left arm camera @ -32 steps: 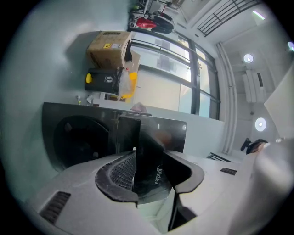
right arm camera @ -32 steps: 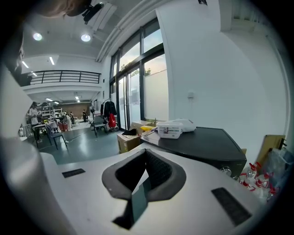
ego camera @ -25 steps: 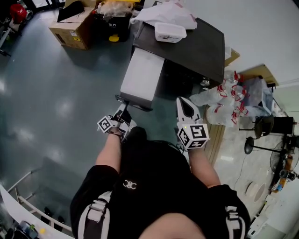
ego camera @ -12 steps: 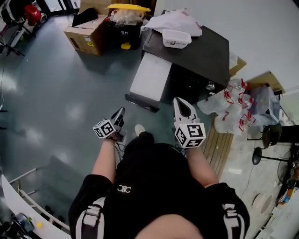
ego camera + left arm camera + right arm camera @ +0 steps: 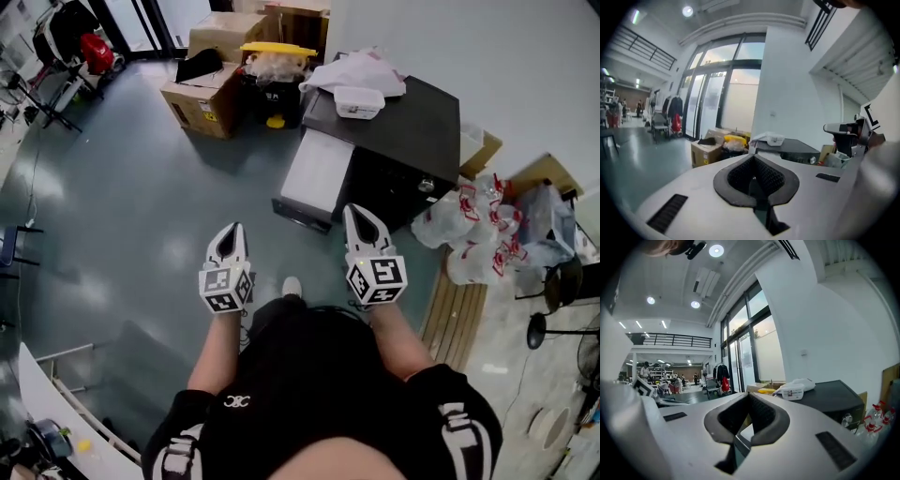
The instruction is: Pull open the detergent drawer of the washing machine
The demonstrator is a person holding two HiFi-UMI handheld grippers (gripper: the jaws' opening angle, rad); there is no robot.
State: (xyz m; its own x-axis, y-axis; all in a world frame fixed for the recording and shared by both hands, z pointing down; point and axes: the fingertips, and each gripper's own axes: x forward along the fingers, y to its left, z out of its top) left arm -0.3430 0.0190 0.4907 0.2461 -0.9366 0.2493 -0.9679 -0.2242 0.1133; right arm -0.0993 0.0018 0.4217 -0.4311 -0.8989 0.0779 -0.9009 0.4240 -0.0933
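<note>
The black washing machine (image 5: 412, 108) stands ahead by the white wall. A white drawer (image 5: 319, 173) sticks out of its front toward me. My left gripper (image 5: 230, 231) hangs over the floor to the left of the drawer's front end, apart from it, shut and empty. My right gripper (image 5: 359, 215) is level with it on the right, just short of the machine's front, with its jaws together and nothing between them. In the left gripper view the closed left gripper (image 5: 753, 159) points past the machine (image 5: 787, 149). The right gripper (image 5: 748, 398) points toward the machine (image 5: 832, 398).
A white bag and a plastic tub (image 5: 361, 101) lie on the machine's top. A cardboard box (image 5: 208, 101) and a yellow-lidded bin (image 5: 276, 86) stand on the floor to its left. Plastic bags (image 5: 469, 230) and a wooden pallet (image 5: 457, 314) are on the right.
The left gripper left the drawer's front corner, closed, rose and rolled so its marker cube faces up. The right gripper also rose. The person stood back from the machine.
</note>
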